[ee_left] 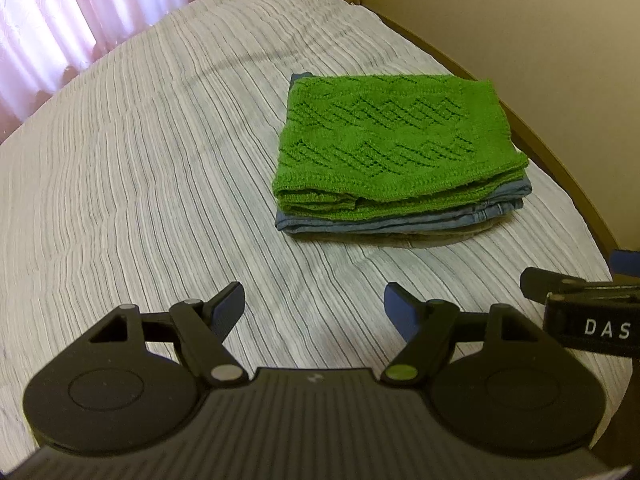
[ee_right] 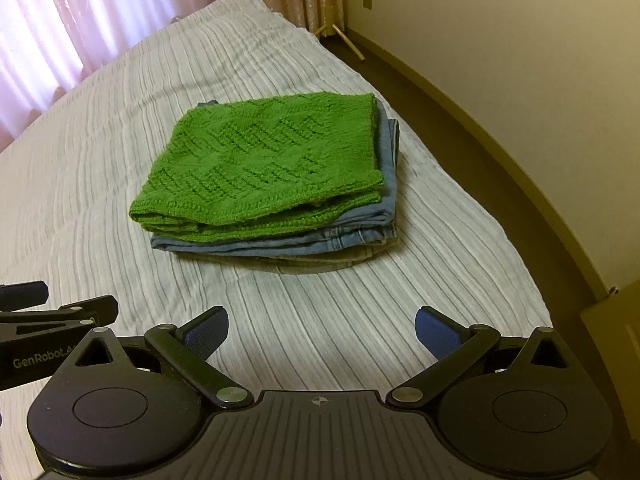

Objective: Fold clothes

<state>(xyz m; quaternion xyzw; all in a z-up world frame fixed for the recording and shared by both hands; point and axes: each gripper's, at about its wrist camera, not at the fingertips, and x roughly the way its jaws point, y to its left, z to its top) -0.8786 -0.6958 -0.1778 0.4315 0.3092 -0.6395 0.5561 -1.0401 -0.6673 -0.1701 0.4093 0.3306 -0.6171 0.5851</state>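
Clothes sat folded in a pile on the striped bed [ee_left: 120, 160]: a green sweater [ee_left: 396, 136] atop jeans [ee_left: 400, 222]. The left gripper [ee_left: 314, 312] and right gripper [ee_right: 320, 334] hovered near, both spread wide, holding nothing.

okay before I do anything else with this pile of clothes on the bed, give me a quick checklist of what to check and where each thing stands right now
1. Left hand-held gripper empty and open: ok.
2. Right hand-held gripper empty and open: ok.
3. Green knitted sweater folded and on top of the stack: ok.
4. Denim garment folded beneath it, edges roughly aligned: ok.
5. Bottom olive garment neatly folded: cannot tell, only its edge shows.
6. Any unfolded clothes left on the striped bedspread: none in view; beyond the frames cannot tell.
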